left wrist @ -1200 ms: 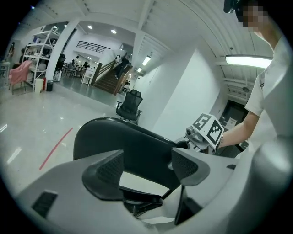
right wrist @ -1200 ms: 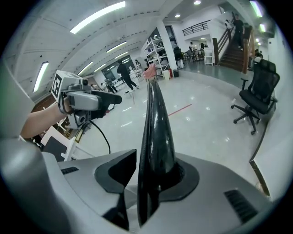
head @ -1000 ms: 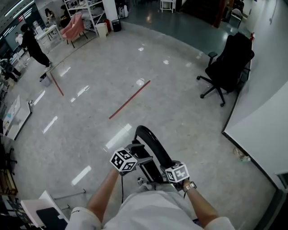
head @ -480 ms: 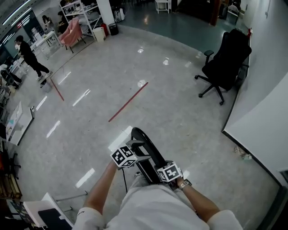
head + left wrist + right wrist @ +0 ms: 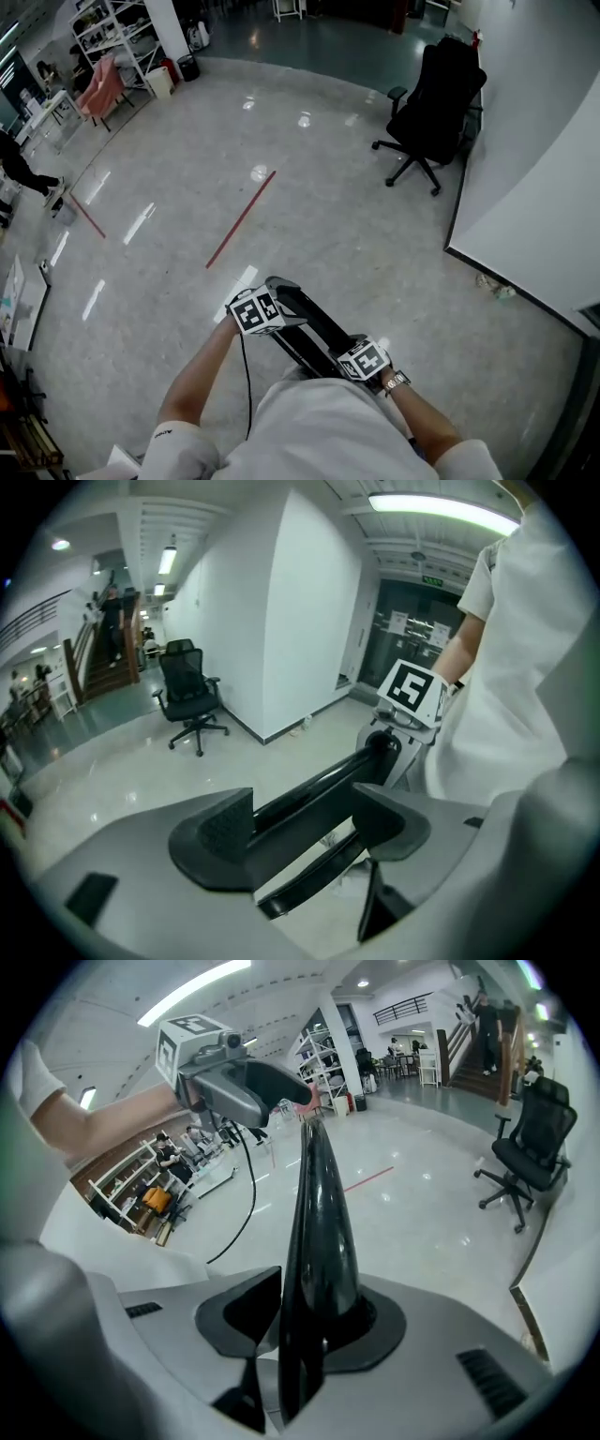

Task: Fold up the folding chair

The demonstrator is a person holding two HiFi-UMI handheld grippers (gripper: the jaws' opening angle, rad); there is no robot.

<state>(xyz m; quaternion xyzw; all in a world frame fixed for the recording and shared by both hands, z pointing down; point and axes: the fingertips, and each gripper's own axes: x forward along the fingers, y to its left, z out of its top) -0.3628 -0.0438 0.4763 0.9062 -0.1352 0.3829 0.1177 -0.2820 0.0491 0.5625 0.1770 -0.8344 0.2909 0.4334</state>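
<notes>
— Black glossy folding chair: how does it lie?
— Folded flat over the grey polished floor, close before the person. In the head view its long axis slants from the rounded end at upper left to lower right.
— Left gripper?
— Clamped across the frame near that rounded end.
— Right gripper?
— Jaws have just been closing; they grip the chair's near end.
</notes>
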